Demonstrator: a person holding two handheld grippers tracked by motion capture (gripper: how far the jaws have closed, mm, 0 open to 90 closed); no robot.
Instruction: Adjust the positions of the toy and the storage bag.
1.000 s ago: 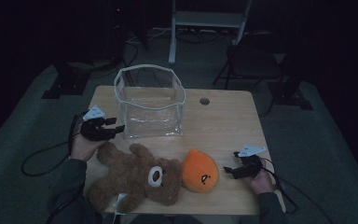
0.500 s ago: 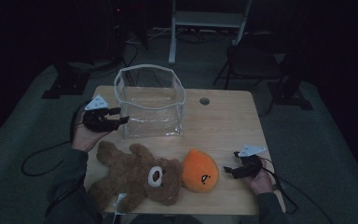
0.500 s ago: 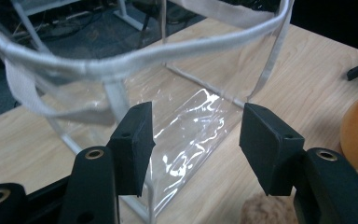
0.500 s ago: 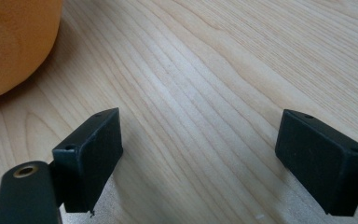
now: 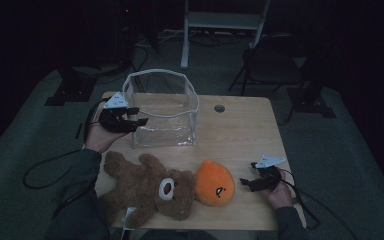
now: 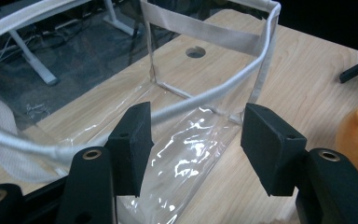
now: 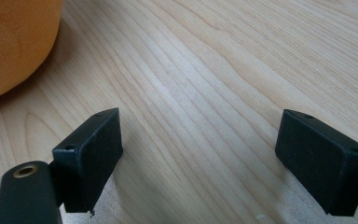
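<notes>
A clear plastic bag (image 5: pixel 161 111) with a white fabric rim stands open at the back left of the wooden table (image 5: pixel 240 135). My left gripper (image 5: pixel 138 119) hangs at the bag's front-left corner, about level with the rim, jaws open. In the left gripper view the white rim (image 6: pixel 205 95) runs across the gap of the left gripper (image 6: pixel 198 128), and no pad presses on it. A brown teddy bear (image 5: pixel 147 187) lies at the front, with an orange plush (image 5: pixel 215 182) against its head. My right gripper (image 5: pixel 248 183) rests open just right of the orange plush (image 7: pixel 14 42), over bare wood.
A round cable hole (image 5: pixel 219 108) sits in the table behind the bag. A dark chair (image 5: pixel 270 70) and a white stand (image 5: pixel 225 22) are beyond the far edge. Cables trail over the floor at the left (image 5: pixel 45 167). Bare wood lies between the bag and the right edge.
My left hand has lifted from the table beside the teddy bear and moved farther back to the bag's rim. The right hand, the bear and the orange plush have stayed put.
</notes>
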